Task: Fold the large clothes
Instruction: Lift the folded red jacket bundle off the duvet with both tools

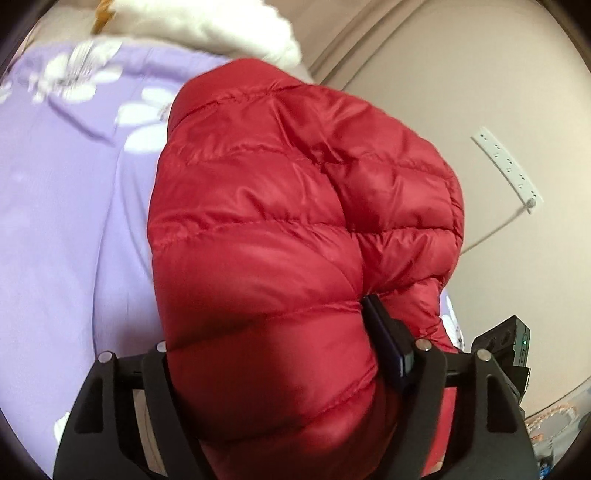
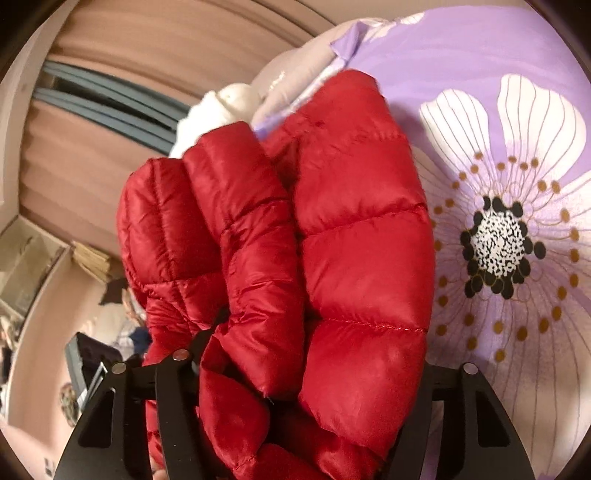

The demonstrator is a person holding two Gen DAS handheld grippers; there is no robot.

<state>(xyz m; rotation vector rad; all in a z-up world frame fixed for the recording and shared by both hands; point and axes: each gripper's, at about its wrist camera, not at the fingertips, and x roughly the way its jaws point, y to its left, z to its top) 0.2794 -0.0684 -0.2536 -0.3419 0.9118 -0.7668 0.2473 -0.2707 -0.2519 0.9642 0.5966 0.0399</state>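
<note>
A red quilted puffer jacket point(image 1: 280, 229) fills the left wrist view, bunched over a lilac flowered bedsheet point(image 1: 62, 206). My left gripper point(image 1: 280, 354) is shut on the jacket; its right finger point(image 1: 384, 339) shows, the left one is buried in fabric. In the right wrist view the same jacket point(image 2: 332, 251) is folded into thick rolls. My right gripper point(image 2: 291, 373) is shut on the jacket, and the padding hides both fingertips. The jacket hangs partly off the bed edge in both views.
A white fluffy item point(image 1: 229, 26) lies at the head of the bed and shows in the right wrist view point(image 2: 221, 110). A white power strip point(image 1: 509, 170) with a cord lies on the floor. Pinkish curtains point(image 2: 110, 147) and cluttered shelves point(image 2: 26, 266) stand at the left.
</note>
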